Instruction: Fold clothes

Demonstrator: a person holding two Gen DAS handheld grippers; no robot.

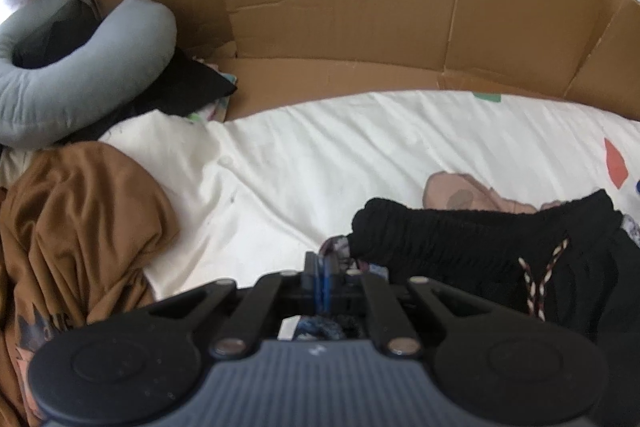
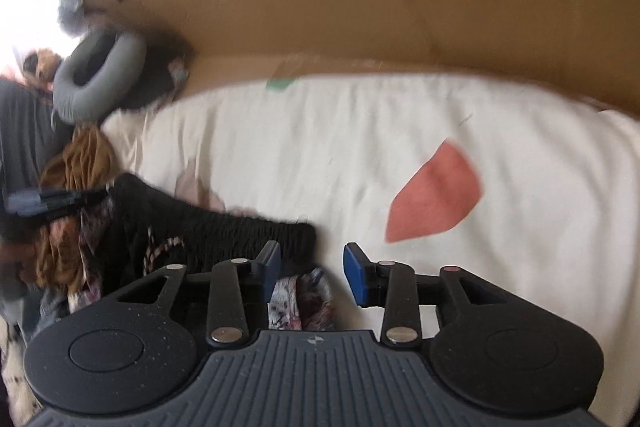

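A black garment [image 1: 480, 243] with a gathered elastic waistband and a striped drawstring [image 1: 536, 283] lies bunched on the white sheet [image 1: 320, 155]. My left gripper [image 1: 322, 281] is shut on the waistband's left end, where a patterned lining shows. In the right wrist view the same black garment [image 2: 208, 227] stretches leftward. My right gripper [image 2: 314, 265] stands open at the waistband's other end. Its left pad [image 2: 274, 263] touches the black cloth, and patterned fabric [image 2: 300, 299] lies between the jaws. That view is blurred.
A crumpled brown garment [image 1: 80, 219] lies to the left. A grey neck pillow [image 1: 80, 67] sits on dark cloth at the far left. Cardboard sheets [image 1: 360, 7] wall off the back of the bed. Coloured patches, one of them red [image 2: 436, 191], mark the sheet.
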